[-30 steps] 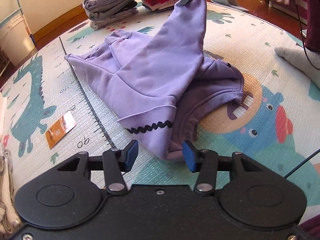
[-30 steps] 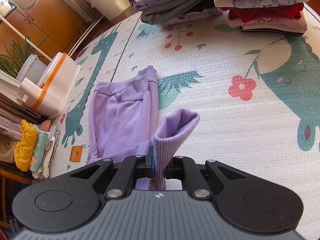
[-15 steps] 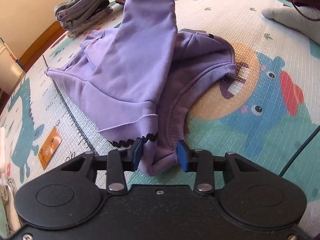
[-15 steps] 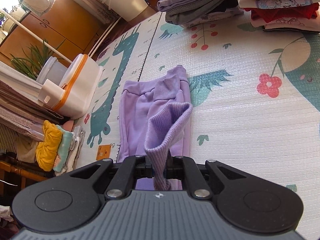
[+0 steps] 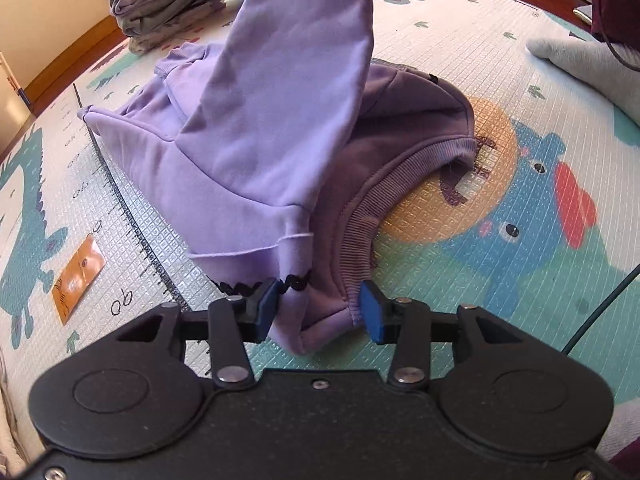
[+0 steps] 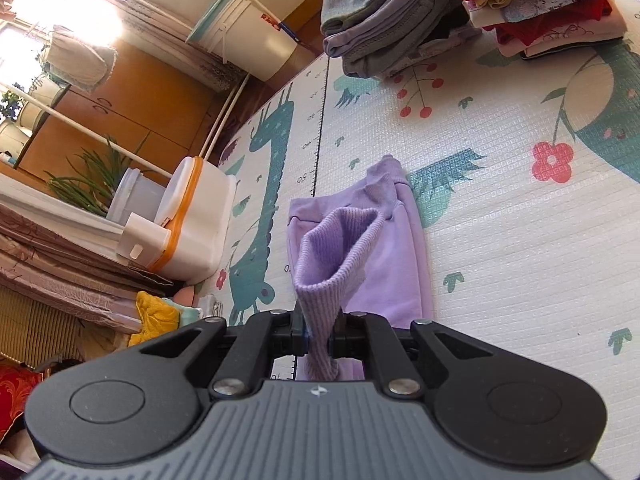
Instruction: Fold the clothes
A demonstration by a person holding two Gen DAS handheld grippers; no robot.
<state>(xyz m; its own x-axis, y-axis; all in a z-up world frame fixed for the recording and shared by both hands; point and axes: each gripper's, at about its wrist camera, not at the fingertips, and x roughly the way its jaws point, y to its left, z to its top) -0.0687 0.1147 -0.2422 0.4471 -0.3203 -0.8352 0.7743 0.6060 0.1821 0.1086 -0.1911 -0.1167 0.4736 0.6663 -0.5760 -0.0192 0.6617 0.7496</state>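
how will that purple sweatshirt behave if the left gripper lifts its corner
Probably floppy: the sleeve held up by the right gripper drapes in a slack sheet, so the sweatshirt should sag rather than hold shape. It looks thick, with ribbed edges, so likely not slippery. The left gripper is open around the corner, so much may trail on the mat.

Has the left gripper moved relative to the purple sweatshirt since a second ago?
Yes. The left gripper advanced onto the purple sweatshirt; its corner now sits between the open jaws.
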